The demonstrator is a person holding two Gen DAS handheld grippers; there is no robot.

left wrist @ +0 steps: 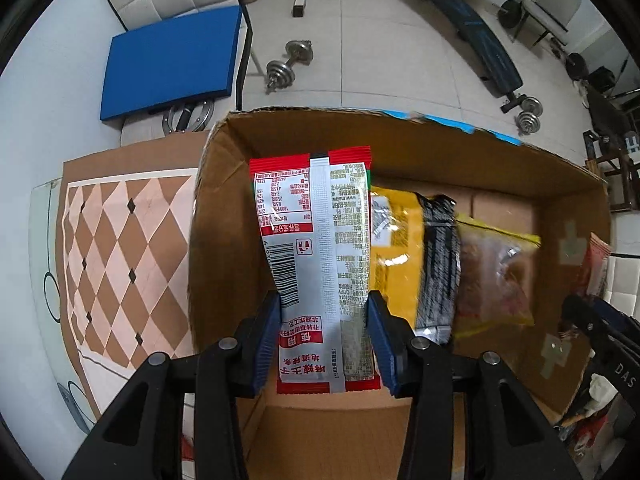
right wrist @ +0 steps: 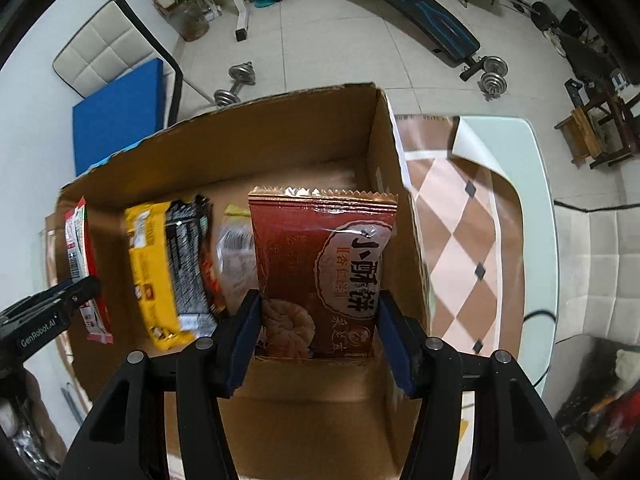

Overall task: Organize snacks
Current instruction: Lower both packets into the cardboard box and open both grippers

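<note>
My left gripper (left wrist: 324, 336) is shut on a red and silver snack packet (left wrist: 312, 240), held over the left end of an open cardboard box (left wrist: 304, 128). My right gripper (right wrist: 318, 340) is shut on a brown biscuit packet (right wrist: 320, 264), held over the right end of the same box (right wrist: 280, 120). Inside the box lie a yellow packet (left wrist: 396, 252), a black packet (left wrist: 440, 264) and a clear bag with a yellow edge (left wrist: 496, 276). The left gripper and its red packet (right wrist: 80, 264) show at the left of the right wrist view.
The box stands on a table with a brown diamond-pattern mat (left wrist: 120, 248). A blue pad (left wrist: 172, 60) lies on a chair behind. Dumbbells (left wrist: 288, 64) and a weight bench (left wrist: 472, 28) are on the tiled floor beyond.
</note>
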